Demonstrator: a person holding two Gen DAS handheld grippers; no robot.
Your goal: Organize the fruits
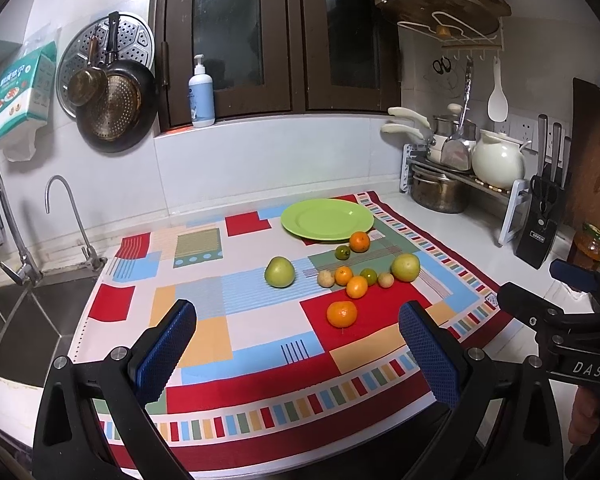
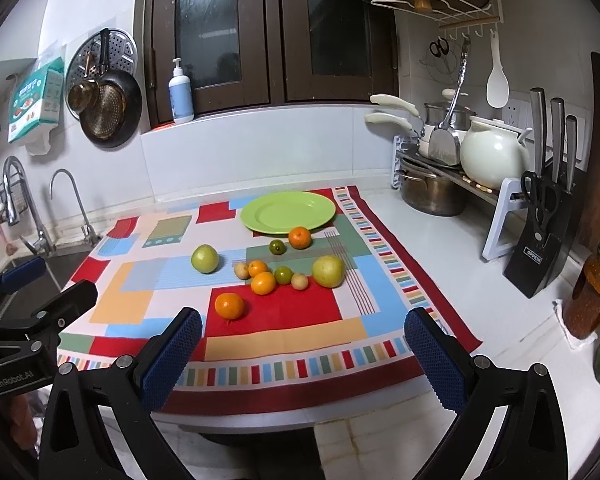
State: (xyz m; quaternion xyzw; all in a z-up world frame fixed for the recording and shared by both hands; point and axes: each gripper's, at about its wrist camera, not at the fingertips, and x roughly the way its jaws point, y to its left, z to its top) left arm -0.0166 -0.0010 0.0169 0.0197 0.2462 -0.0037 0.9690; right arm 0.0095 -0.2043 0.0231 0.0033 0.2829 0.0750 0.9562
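Note:
An empty green plate (image 1: 327,219) (image 2: 288,212) sits at the far side of a patterned cloth (image 1: 204,320) (image 2: 140,280). In front of it lie loose fruits: several oranges, the nearest one (image 1: 341,314) (image 2: 229,306) alone on a red patch, two green pears (image 1: 280,272) (image 1: 405,267) (image 2: 205,258) (image 2: 328,271), two small green citrus (image 1: 343,252) (image 2: 283,275) and two small pale fruits (image 1: 325,279) (image 2: 299,281). My left gripper (image 1: 298,344) is open and empty above the cloth's near edge. My right gripper (image 2: 302,354) is open and empty, also short of the fruit.
A sink (image 1: 16,320) with taps (image 1: 66,216) lies left. A pot rack (image 1: 452,168) (image 2: 452,172), white teapot (image 2: 494,156), knife block (image 1: 540,228) (image 2: 540,248) and jars (image 2: 592,292) stand right. Pans (image 1: 116,104) hang on the wall. A soap bottle (image 1: 201,94) stands on the sill.

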